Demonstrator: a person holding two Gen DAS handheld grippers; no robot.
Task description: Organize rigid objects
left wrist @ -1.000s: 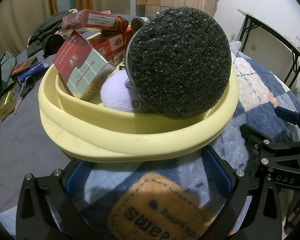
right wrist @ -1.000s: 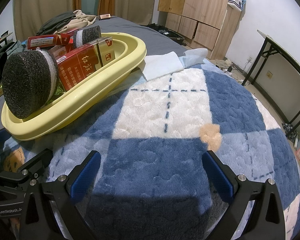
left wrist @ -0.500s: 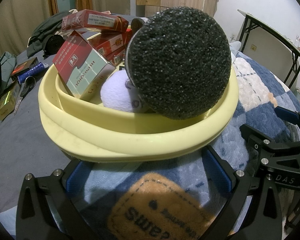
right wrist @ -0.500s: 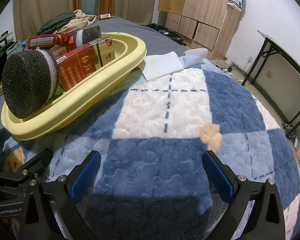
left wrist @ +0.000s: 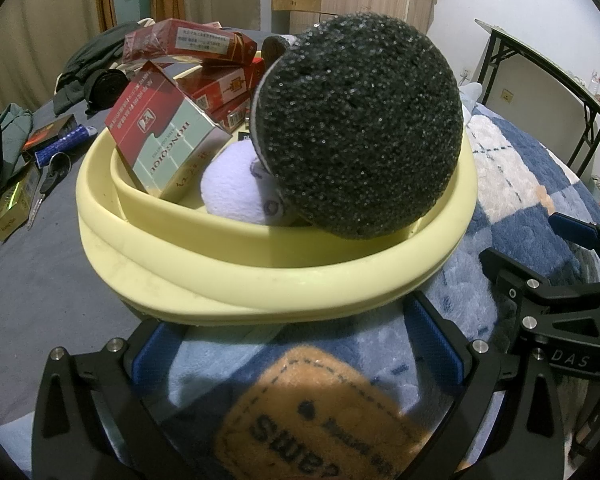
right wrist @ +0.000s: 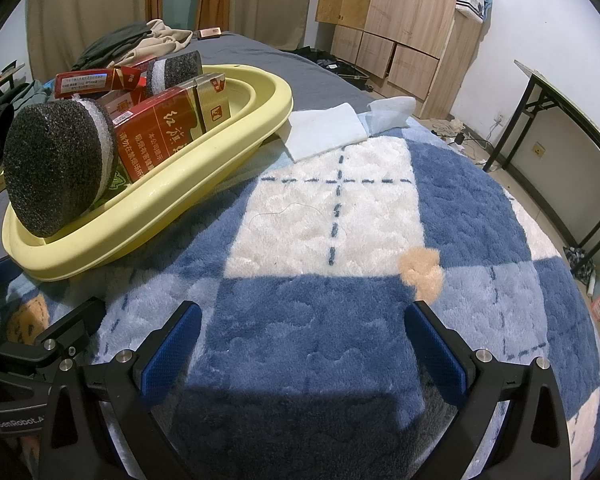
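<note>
Yellow plastic basin (left wrist: pixel 228 264) on a bed, straddling the edge of a blue-and-white checked fleece blanket (right wrist: pixel 340 312) and the grey sheet (left wrist: pixel 32 280) beside it. Packed inside: a big black foam disc (left wrist: pixel 360 128) with a white layer behind it, propped on edge against the near rim and blocking most of the basin's right half in the left view; a white plush lump (left wrist: pixel 236 184) wedged under it; a red-and-pale-green carton (left wrist: pixel 168 136) tilted against the left wall; more red cartons (left wrist: pixel 188 42) stacked behind, one lying across the top. A second, smaller foam disc (right wrist: pixel 176 70) at the far end of the basin — seen from the right view.

Left gripper (left wrist: pixel 296 354) low and just short of the basin's near wall, blue-padded fingers (left wrist: pixel 434 336) spread wide, nothing between them but blanket and an orange stitched patch (left wrist: pixel 320 412). Right gripper (right wrist: pixel 302 346) to the basin's right, over bare blanket, fingers (right wrist: pixel 172 342) likewise spread and empty.

On the grey sheet to the left of the basin: scissors (left wrist: pixel 50 180), a blue cylinder (left wrist: pixel 62 146), a dark red box (left wrist: pixel 50 136), a yellowish box (left wrist: pixel 14 208). Dark clothing (left wrist: pixel 96 68) heaped further back. White folded cloths (right wrist: pixel 328 130) on the blanket just past the basin. Wooden cabinets (right wrist: pixel 404 32) and a black-legged worktop (right wrist: pixel 568 120) against the walls.
</note>
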